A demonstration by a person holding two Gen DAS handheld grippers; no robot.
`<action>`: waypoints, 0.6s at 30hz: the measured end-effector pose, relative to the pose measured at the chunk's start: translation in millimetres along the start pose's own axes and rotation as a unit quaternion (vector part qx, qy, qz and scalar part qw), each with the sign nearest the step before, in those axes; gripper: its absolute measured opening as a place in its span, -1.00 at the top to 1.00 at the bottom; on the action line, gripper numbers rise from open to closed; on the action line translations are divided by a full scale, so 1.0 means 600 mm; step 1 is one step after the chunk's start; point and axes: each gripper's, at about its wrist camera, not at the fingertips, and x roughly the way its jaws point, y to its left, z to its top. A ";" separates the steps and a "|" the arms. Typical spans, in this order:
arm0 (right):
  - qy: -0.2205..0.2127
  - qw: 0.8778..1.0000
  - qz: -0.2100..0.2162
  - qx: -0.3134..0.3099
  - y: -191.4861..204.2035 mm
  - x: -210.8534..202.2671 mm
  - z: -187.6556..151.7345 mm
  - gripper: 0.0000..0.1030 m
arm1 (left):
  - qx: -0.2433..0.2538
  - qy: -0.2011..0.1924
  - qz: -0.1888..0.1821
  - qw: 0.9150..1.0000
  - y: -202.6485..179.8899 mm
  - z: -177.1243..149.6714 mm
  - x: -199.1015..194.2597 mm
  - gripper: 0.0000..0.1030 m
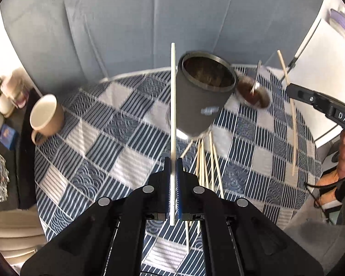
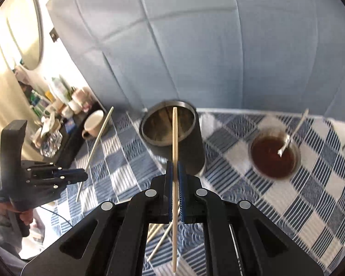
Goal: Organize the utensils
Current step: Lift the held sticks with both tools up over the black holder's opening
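My left gripper (image 1: 173,161) is shut on a pale chopstick (image 1: 173,105) that stands upright just left of the dark metal cup (image 1: 202,99). My right gripper (image 2: 175,165) is shut on another chopstick (image 2: 174,142) whose tip points over the cup's open mouth (image 2: 168,124). Several loose chopsticks (image 1: 207,168) lie on the checked tablecloth below the cup. Each gripper shows in the other's view: the right one (image 1: 294,92) and the left one (image 2: 86,174), both holding their chopsticks above the table.
A glass bowl of brown liquid with a spoon (image 2: 274,156) stands right of the cup. A beige mug (image 1: 47,115) sits at the table's left edge (image 1: 38,161). A cluttered dark shelf (image 2: 55,128) stands to the left. A blue padded wall is behind.
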 end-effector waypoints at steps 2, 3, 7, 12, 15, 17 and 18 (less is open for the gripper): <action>-0.016 1.000 0.002 -0.004 0.002 -0.006 0.014 0.91 | -0.002 -0.018 -0.009 1.000 -0.003 0.016 -0.009 0.91; -0.025 1.000 0.003 -0.009 0.004 -0.008 0.023 0.91 | -0.003 -0.029 -0.015 0.999 -0.005 0.025 -0.014 0.91; -0.067 0.997 0.011 -0.023 0.012 -0.016 0.054 0.91 | 0.004 -0.073 -0.034 0.997 -0.017 0.064 -0.026 0.91; -0.132 0.989 0.019 -0.066 0.028 -0.032 0.090 0.91 | 0.004 -0.128 -0.070 0.989 -0.025 0.109 -0.032 0.91; -0.160 0.983 0.023 -0.087 0.033 -0.031 0.111 0.91 | 0.012 -0.154 -0.102 0.983 -0.029 0.131 -0.027 0.91; -0.170 0.980 0.026 -0.097 0.035 -0.026 0.126 0.91 | 0.023 -0.170 -0.117 0.978 -0.034 0.144 -0.019 0.91; -0.170 0.980 0.028 -0.103 0.035 -0.020 0.133 0.91 | 0.025 -0.175 -0.119 0.977 -0.035 0.150 -0.014 0.91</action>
